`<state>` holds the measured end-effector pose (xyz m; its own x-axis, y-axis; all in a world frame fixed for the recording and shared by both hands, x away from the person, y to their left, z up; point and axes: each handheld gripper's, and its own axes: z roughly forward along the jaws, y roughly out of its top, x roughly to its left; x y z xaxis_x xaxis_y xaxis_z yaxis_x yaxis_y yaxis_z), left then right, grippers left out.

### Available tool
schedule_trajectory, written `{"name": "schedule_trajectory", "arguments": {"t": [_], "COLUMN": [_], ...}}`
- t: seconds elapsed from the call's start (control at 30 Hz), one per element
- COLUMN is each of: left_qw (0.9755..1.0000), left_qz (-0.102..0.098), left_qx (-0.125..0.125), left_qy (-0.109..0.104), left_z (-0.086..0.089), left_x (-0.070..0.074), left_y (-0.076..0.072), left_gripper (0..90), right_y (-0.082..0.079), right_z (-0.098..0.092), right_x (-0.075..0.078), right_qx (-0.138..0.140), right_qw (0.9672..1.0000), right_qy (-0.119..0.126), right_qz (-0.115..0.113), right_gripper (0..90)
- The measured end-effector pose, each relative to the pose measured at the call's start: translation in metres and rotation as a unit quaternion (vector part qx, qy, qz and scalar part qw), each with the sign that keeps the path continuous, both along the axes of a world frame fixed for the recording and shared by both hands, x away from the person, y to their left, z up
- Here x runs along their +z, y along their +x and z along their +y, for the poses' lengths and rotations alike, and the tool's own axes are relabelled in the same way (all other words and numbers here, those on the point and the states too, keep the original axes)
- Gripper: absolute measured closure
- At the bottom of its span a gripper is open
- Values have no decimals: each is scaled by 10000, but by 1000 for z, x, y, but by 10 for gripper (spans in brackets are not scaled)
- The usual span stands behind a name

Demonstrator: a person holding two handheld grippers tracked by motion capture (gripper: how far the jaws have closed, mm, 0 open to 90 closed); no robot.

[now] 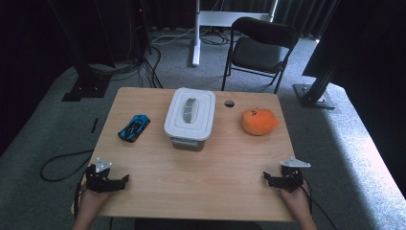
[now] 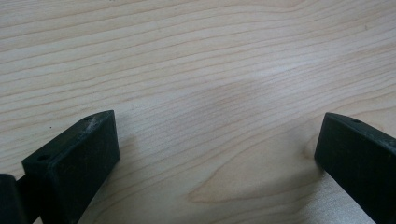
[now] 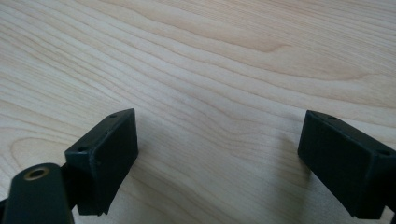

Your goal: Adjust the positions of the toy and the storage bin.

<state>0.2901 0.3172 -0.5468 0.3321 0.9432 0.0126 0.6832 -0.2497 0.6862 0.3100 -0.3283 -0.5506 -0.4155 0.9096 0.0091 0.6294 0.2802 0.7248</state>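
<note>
The left black plastic tongs [image 1: 125, 179] and the right black plastic tongs [image 1: 265, 177] each carry a grey three-cornered plate on top and trail a thin black cable. Their jaws are chunky black blocks with small screw holes.

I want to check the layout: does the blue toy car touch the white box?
Apart. In the high view, bare table wood shows plainly between the blue toy car and the white box.

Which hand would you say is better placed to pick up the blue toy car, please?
Probably the left. The left tongs rest open at the table's near left corner, on the same side as the blue toy car. The right tongs sit across the table, beyond the white-lidded box.
</note>
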Motion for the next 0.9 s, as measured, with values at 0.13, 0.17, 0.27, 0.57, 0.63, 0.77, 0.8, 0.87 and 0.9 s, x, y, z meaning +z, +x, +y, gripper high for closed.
{"name": "schedule_trajectory", "arguments": {"t": [0.13, 0.17, 0.27, 0.57, 0.63, 0.77, 0.8, 0.87, 0.9], "left_qw": [10000, 10000, 10000, 10000, 10000, 10000, 10000, 10000, 10000], "left_qz": [3, 3, 4, 3, 4, 4, 7, 6, 2], "left_qx": [-33, -38, -39, -19, -19, -24, -23, -20, -8], "left_qy": [1, -1, 0, -5, -4, -5, -1, -1, -6], "left_z": [0, 0, 0, 0, 0, 0, 0, 0, 0], "left_x": [0, 0, 0, 0, 0, 0, 0, 0, 0], "left_y": [0, 0, 0, 0, 0, 0, 0, 0, 1], "left_gripper": [3, 3, 3, 3, 3, 3, 3, 3, 3], "right_y": [0, 1, 2, 13, 14, 23, 25, 26, 29], "right_z": [0, 0, 0, -2, -2, -2, -2, -2, -2], "right_x": [0, 0, 0, 5, 5, 7, 8, 8, 9], "right_qx": [6, 11, 33, -110, -130, -172, -169, -171, -178], "right_qw": [10000, 10000, 10000, 9997, 9996, 9995, 9995, 9995, 9994], "right_qy": [0, 2, -7, -96, -92, -8, -32, -29, 6], "right_qz": [4, 8, 22, 206, 221, 270, 275, 273, 292], "right_gripper": [114, 114, 112, 128, 128, 128, 128, 128, 128]}}
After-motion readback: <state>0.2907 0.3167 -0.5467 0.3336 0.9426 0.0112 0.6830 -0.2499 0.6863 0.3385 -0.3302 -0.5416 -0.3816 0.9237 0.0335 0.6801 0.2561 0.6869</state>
